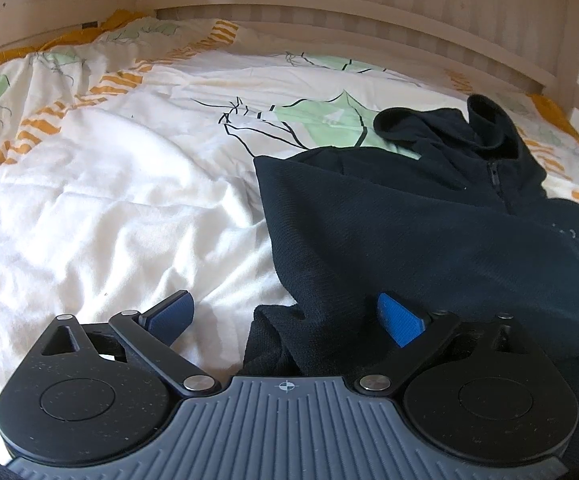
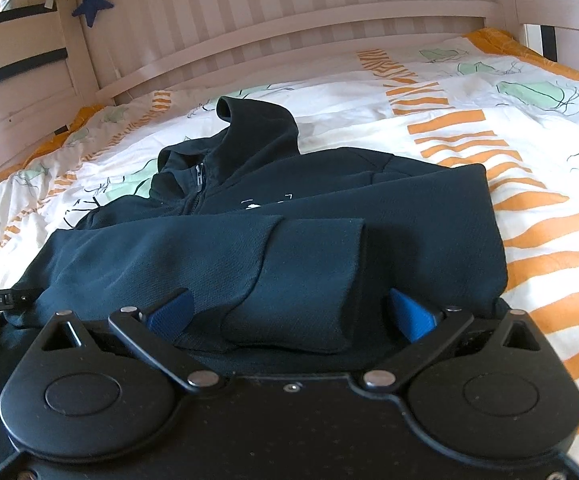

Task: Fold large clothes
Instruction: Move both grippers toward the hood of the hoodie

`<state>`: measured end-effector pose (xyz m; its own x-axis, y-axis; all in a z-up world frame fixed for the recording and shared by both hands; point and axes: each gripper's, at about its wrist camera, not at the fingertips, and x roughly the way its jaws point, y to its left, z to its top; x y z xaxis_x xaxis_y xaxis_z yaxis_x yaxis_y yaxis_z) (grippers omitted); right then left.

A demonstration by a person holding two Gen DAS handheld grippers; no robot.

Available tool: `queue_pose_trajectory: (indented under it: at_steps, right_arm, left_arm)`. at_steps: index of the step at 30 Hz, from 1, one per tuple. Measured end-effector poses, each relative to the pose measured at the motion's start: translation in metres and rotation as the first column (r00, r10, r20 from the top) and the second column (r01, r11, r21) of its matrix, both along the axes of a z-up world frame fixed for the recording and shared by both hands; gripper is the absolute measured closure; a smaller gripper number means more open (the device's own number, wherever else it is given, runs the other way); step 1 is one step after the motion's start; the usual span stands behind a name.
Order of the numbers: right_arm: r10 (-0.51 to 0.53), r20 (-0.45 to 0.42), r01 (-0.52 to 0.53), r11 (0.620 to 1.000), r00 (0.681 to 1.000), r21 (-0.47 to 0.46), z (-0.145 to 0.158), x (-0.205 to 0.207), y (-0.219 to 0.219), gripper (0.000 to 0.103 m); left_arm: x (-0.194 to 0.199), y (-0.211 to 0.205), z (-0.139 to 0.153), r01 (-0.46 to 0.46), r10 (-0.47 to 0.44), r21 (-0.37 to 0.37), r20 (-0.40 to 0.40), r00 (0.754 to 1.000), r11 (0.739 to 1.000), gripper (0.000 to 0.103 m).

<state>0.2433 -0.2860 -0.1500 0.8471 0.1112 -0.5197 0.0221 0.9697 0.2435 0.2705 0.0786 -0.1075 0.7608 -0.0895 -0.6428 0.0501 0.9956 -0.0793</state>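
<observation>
Looking along both tools, we see the dark zip-neck pullover (image 2: 329, 208) lying on the patterned bedcover (image 1: 109, 200), its collar (image 2: 257, 120) toward the slatted headboard (image 2: 289, 20) and its hem toward us, so its long axis runs straight away from the tools. Our right tool (image 2: 289, 312) stands wide, with nothing gripped, right over the near edge, and the folded-in sleeve cuff (image 2: 301, 280) lies between its blue pads. Our left tool (image 1: 285, 320) is also spread wide and holds nothing; it sits at the pullover's left corner, where a dark fold of cloth (image 1: 273, 336) lies between its fingers, while bare bedcover lies to its left. We judge the sides already folded in, so the next fold likely carries the hem up toward the collar, with each tool taking a near corner
</observation>
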Motion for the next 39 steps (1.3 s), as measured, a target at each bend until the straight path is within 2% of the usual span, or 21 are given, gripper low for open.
queue_pose_trajectory:
  at_steps: [4,7,11,15,22,26,29,31,34,36,39]
  right_arm:
    - [0.000,0.001,0.000,1.000,1.000,0.004,0.000,0.000,-0.001,0.001]
    - [0.001,0.001,-0.001,1.000,1.000,0.007,0.000,-0.001,-0.001,0.001]
    - [0.010,-0.009,-0.010,0.999,1.000,0.031,0.003,0.000,-0.005,0.001]
    - [-0.003,-0.008,0.003,0.997,1.000,0.073,0.017,-0.005,-0.013,0.001]
    - [-0.060,0.175,0.072,0.996,0.983,-0.059,0.081,-0.015,-0.011,0.001]
    - [-0.066,0.294,0.107,0.986,0.954,-0.125,0.114,-0.012,-0.003,0.001]
    - [-0.123,0.356,0.186,0.972,0.926,-0.146,0.122,-0.004,0.006,0.001]
    - [-0.114,0.309,0.172,0.971,0.944,-0.164,0.122,0.015,0.011,0.001]
    - [-0.065,0.205,0.091,0.989,0.977,-0.119,0.117,0.048,0.011,0.001]
    - [-0.050,0.155,0.071,0.989,0.987,-0.131,0.110,0.069,0.016,0.001]
    - [-0.031,0.112,0.054,0.978,0.993,-0.202,0.099,0.104,0.029,0.001]
  left_arm:
    - [-0.001,0.003,0.005,0.009,-0.009,-0.024,-0.001,1.000,1.000,0.000]
    - [-0.008,0.003,0.017,0.014,-0.013,-0.029,0.033,0.999,0.999,0.000]
    - [-0.012,-0.002,0.040,0.052,-0.050,-0.019,0.083,0.995,0.998,0.000]
    - [-0.010,-0.011,0.071,0.110,-0.102,-0.053,0.138,0.985,0.992,0.000]
    - [0.005,-0.045,0.121,0.215,-0.195,-0.063,0.228,0.954,0.975,0.000]
    - [0.016,-0.065,0.136,0.231,-0.206,-0.064,0.267,0.941,0.971,0.001]
    - [0.025,-0.077,0.138,0.200,-0.181,-0.037,0.293,0.939,0.979,0.001]
    - [0.039,-0.090,0.133,0.181,-0.180,0.022,0.276,0.944,0.983,0.001]
    - [0.057,-0.098,0.120,0.201,-0.211,0.066,0.240,0.947,0.977,0.001]
    - [0.069,-0.099,0.107,0.202,-0.213,0.072,0.197,0.957,0.977,0.001]
    - [0.088,-0.097,0.089,0.197,-0.203,0.053,0.143,0.969,0.979,0.001]
